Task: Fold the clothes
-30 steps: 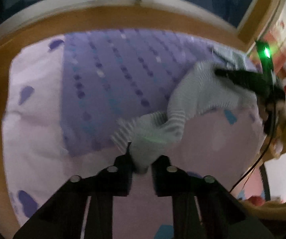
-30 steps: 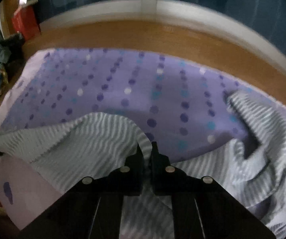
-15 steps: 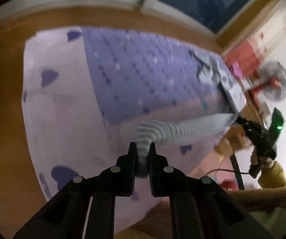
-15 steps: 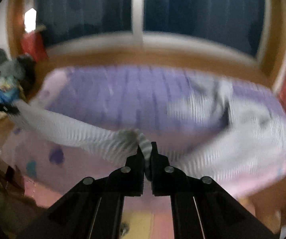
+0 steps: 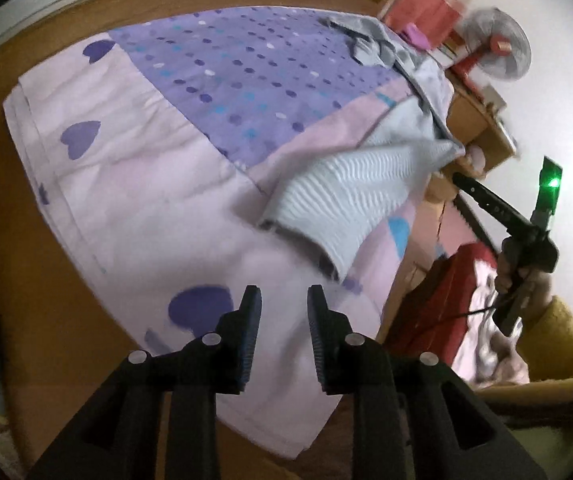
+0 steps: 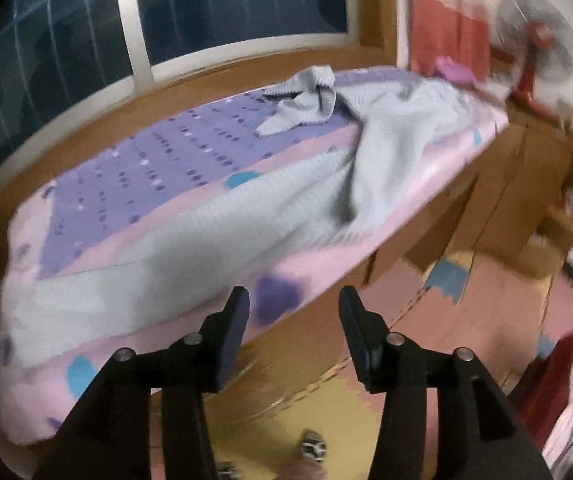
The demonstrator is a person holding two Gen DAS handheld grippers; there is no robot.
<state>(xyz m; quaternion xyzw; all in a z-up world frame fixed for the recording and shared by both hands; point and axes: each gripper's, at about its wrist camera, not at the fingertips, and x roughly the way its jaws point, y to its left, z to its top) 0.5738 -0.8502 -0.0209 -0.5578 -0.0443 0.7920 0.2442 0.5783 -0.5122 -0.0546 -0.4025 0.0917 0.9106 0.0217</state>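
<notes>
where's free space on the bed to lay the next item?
Free: dotted purple panel between the wooden ledge and the striped garment, plus the pale heart-print border on the left-tool side. Crowded: the fan-side end, under the garment and a crumpled grey piece.

Both tools tilt downward with jaws opening and nothing between them: the left tool (image 5: 284,300) narrowly parted, the right tool (image 6: 292,300) wider, gripped by a yellow-sleeved hand (image 5: 520,280).

Striped garment (image 6: 222,232) across bed (image 6: 134,160)
</notes>
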